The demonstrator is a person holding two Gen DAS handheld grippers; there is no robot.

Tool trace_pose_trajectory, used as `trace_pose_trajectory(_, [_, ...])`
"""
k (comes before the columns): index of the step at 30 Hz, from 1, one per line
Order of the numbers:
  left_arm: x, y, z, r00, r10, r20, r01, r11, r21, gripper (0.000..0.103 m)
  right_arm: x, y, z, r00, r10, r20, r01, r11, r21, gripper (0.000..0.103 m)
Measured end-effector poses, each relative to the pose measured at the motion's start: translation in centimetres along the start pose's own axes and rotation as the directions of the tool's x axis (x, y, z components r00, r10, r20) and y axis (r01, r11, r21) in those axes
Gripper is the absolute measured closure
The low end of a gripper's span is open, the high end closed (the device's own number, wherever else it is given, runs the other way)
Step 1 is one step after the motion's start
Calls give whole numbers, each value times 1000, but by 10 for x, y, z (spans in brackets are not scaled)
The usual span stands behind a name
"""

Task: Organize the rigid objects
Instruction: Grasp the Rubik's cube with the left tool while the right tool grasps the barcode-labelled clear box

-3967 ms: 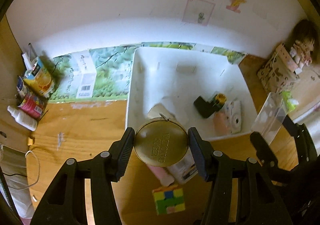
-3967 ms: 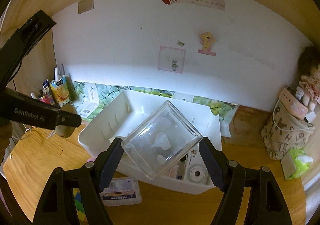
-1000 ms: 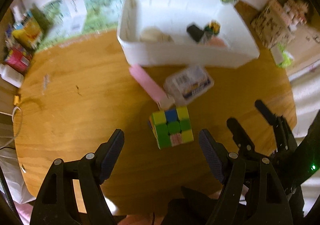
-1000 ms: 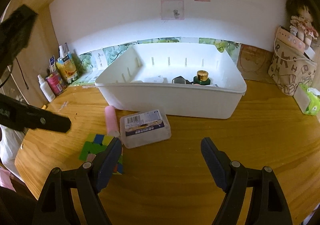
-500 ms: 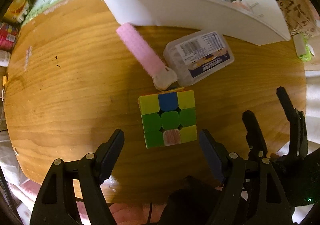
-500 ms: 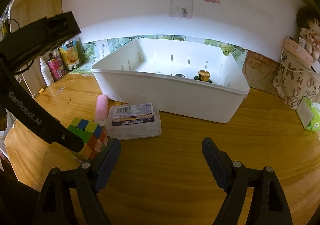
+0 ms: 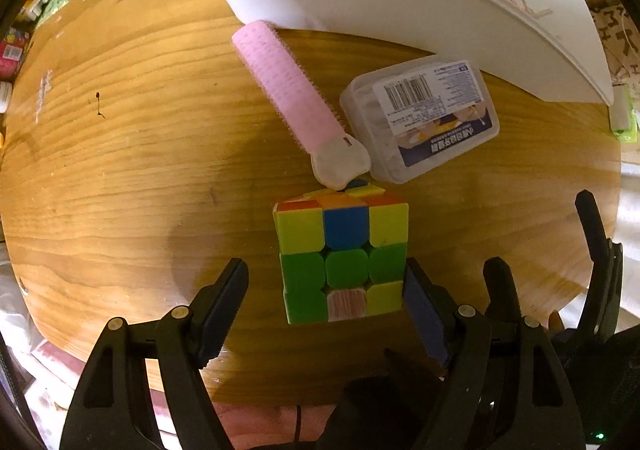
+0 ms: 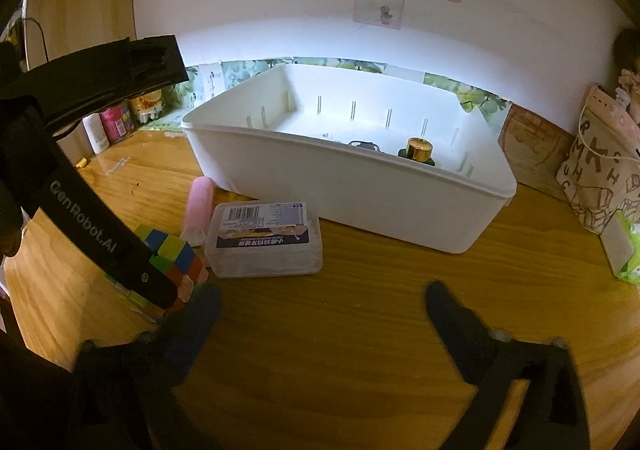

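Note:
A colourful puzzle cube (image 7: 344,260) sits on the wooden table, and my left gripper (image 7: 326,286) is open with one finger on each side of it; the right finger is close to the cube's side. The cube also shows in the right wrist view (image 8: 176,256), partly behind the left gripper's arm. A pink hair roller (image 7: 292,89) and a clear plastic box with a barcode label (image 7: 420,117) lie just beyond the cube. The white bin (image 8: 360,185) stands behind them and holds a gold-capped bottle (image 8: 418,151). My right gripper (image 8: 320,302) is open and empty above the table.
Small bottles and cartons (image 8: 116,121) stand at the back left by the wall. A patterned fabric bag (image 8: 600,177) and a green-and-white packet (image 8: 624,250) sit at the right. The table's front edge (image 7: 280,390) is close under my left gripper.
My left gripper has come down and forward, so the cube now sits between its open fingers. My right gripper has moved a little closer to the table and the plastic box.

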State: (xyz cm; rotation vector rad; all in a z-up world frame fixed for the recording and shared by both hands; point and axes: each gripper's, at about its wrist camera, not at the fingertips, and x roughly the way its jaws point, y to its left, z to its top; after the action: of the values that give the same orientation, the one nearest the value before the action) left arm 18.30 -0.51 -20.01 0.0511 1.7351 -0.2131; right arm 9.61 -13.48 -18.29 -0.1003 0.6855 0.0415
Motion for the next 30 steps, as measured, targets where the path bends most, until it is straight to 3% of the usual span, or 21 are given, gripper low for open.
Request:
trace_pose_trajectory(10, [5, 15, 8, 999, -36, -16, 36, 999, -1, 24, 6, 5, 3, 1000, -6, -17, 6, 1000, -1, 0])
trace_pose_trajectory(12, [5, 18, 10, 999, -49, -19, 49, 999, -2, 27, 8, 6, 3, 1000, -8, -23, 8, 1000, 0, 0])
trace_pose_trajectory(15, [4, 26, 16, 998, -49, -28, 49, 999, 3, 40, 12, 10, 4, 999, -4, -39, 4, 1000, 2, 0])
trace_pose_trajectory(30, [-4, 80, 35, 998, -38, -55, 40, 999, 22, 40, 44, 49, 19, 997, -16, -80, 12, 999, -47, 0])
